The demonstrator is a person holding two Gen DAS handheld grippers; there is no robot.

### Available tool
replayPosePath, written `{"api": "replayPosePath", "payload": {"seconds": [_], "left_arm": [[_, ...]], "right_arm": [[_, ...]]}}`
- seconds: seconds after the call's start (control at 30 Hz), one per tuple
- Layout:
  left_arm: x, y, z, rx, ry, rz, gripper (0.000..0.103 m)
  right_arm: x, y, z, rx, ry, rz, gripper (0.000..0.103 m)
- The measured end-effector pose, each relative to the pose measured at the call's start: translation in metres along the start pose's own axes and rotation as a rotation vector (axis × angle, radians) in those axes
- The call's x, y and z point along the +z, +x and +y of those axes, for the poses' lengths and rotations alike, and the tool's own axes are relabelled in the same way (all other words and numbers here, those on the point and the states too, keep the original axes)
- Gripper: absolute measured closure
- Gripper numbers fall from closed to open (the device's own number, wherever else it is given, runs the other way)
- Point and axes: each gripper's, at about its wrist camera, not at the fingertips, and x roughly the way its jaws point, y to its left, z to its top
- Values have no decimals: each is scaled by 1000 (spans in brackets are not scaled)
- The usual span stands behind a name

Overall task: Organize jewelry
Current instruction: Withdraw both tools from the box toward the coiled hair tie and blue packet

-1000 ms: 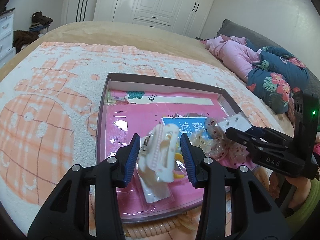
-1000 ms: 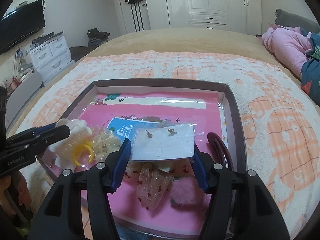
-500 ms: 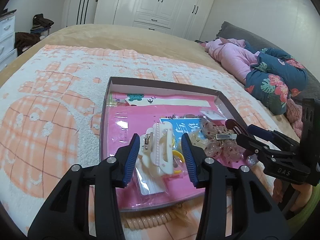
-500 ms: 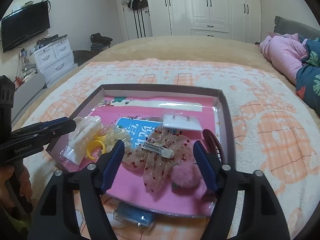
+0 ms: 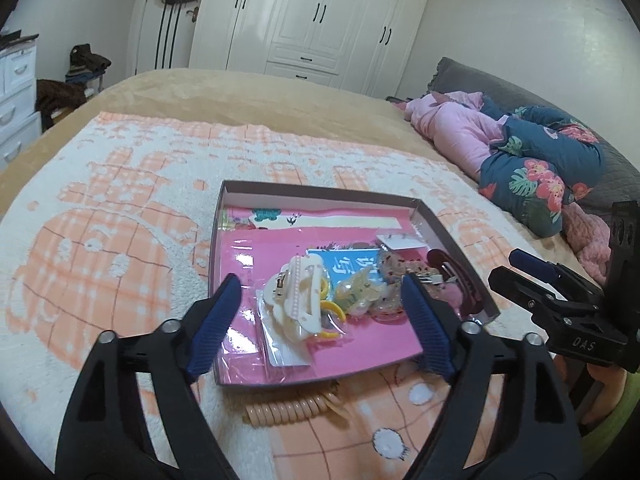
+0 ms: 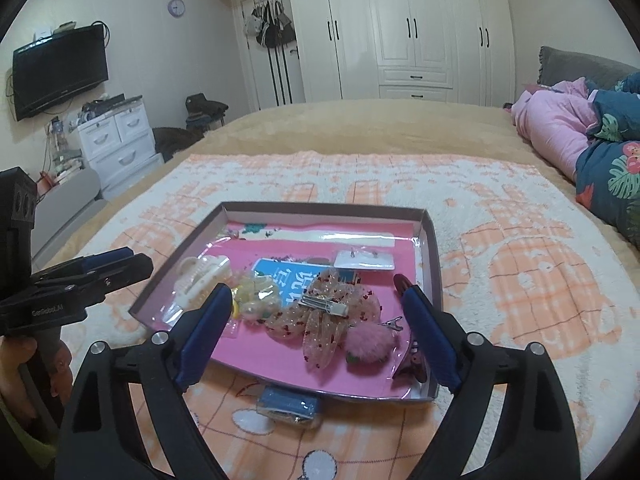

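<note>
A shallow brown-rimmed tray [image 5: 320, 192] [image 6: 324, 207] with a pink floor lies on the bed blanket. In it lie a white claw clip [image 5: 298, 300] [image 6: 202, 274], an earring card [image 6: 364, 260], a sheer pink bow clip [image 6: 324, 316], a pink pompom [image 6: 370, 342] and a dark red clip [image 6: 400, 284]. My left gripper [image 5: 320, 284] hovers above the tray's near edge with its jaws opening; the claw clip lies loose below them, untouched. My right gripper [image 6: 316, 294] hovers over the near right part, jaws opening, with nothing gripped.
A coiled peach hair tie [image 5: 288, 404] and a blue packet [image 6: 288, 404] lie on the blanket just before the tray. Pink and floral bedding [image 5: 540, 152] is piled at the right. White drawers [image 6: 116, 140] and a wardrobe stand beyond the bed.
The left gripper let go of the white claw clip and the right one let go of the earring card; both now lie in the tray. Both grippers opened wide and drew back and up.
</note>
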Motion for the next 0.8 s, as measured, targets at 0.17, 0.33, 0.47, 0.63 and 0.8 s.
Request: {"api": "replayPosePath", "payload": {"seconds": [0.17, 0.33, 0.47, 0.63, 0.8], "left_arm": [[-3, -18, -5, -3, -1, -22, 12], [-6, -33, -9, -12, -4, -36, 11], [-9, -45, -13, -19, 0, -52, 11], [-13, -58, -18, -15, 16, -74, 11], [-19, -67, -23, 13, 45, -90, 11]], "right_arm": [[1, -17, 2, 7, -3, -25, 17], [-2, -34, 8, 15, -13, -46, 16], [-3, -48, 15, 16, -36, -66, 15], [-8, -63, 22, 27, -50, -81, 13], [-15, -71, 26, 29, -57, -80, 13]]}}
